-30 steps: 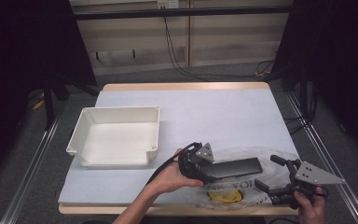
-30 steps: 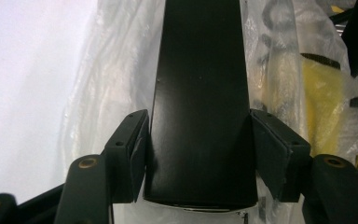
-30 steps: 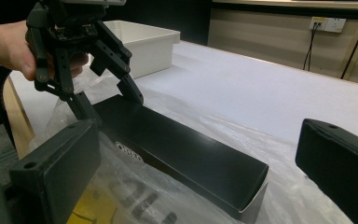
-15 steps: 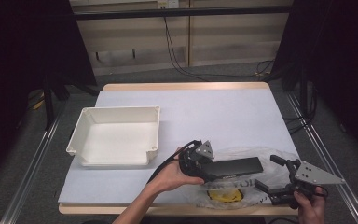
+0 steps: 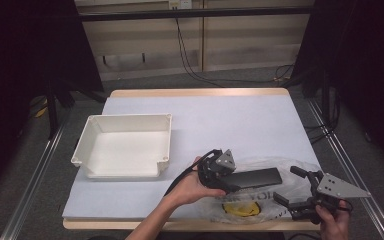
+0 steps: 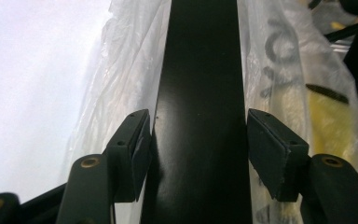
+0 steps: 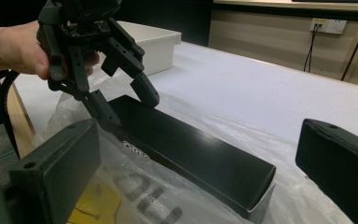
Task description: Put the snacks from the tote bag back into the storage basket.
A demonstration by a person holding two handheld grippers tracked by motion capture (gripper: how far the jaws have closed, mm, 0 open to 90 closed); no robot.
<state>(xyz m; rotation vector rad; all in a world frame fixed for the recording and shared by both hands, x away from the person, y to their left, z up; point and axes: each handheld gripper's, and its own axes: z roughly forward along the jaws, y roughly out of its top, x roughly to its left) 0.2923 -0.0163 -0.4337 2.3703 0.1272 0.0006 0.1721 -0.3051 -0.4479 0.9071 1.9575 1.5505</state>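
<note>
Spanning the near right of the one table [image 5: 260, 120], a single clear bag [image 5: 260, 200] lies crumpled with one long black box [image 5: 255, 178] resting on it, and one white tray [image 5: 122, 145] sits well apart to the left. To do this step well, I judge the left gripper [image 6: 198, 135] should keep its jaws square across the box, which they straddle half open and seem to touch, while lifting it level. Open and empty, the right gripper [image 7: 200, 154] could pin the bag.
</note>
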